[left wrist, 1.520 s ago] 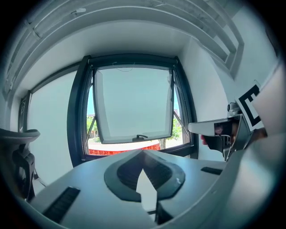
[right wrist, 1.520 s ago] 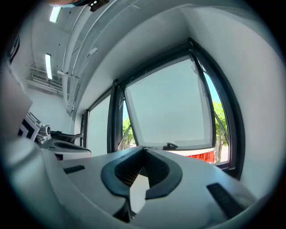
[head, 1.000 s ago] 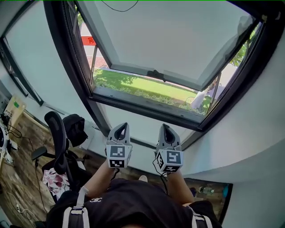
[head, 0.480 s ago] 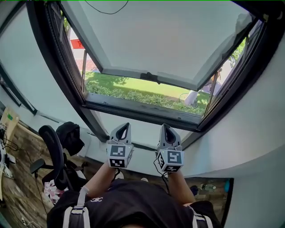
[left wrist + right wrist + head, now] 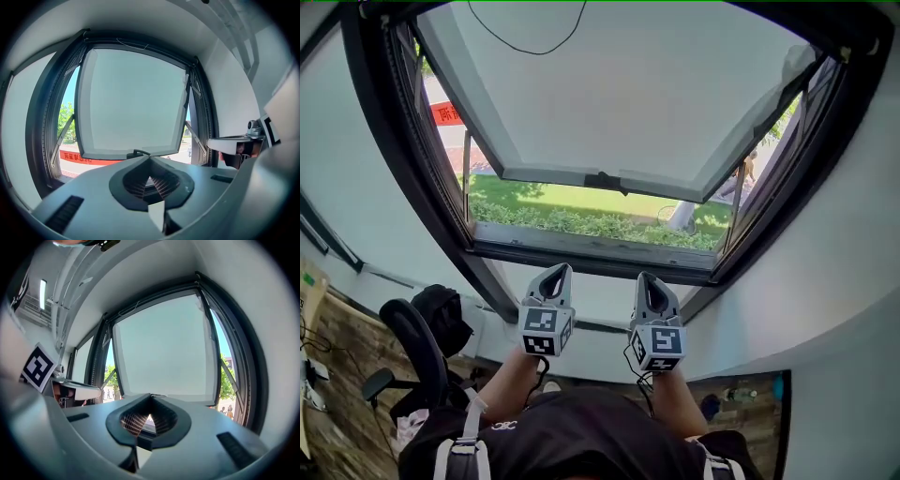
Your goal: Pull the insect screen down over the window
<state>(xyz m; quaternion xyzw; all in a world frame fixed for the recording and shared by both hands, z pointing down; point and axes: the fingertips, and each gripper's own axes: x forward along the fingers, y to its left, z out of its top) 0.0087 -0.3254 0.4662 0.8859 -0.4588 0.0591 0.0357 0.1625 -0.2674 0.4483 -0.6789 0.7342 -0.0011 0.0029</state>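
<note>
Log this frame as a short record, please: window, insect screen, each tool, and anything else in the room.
window: sash swung open outward, handle on its lower edge
insect screen: none seen drawn across the opening; lawn visible through the gap
left tool: shut, empty, pointing at the window, touching nothing
right tool: shut, empty, beside the left one
room: office chair at lower left
</note>
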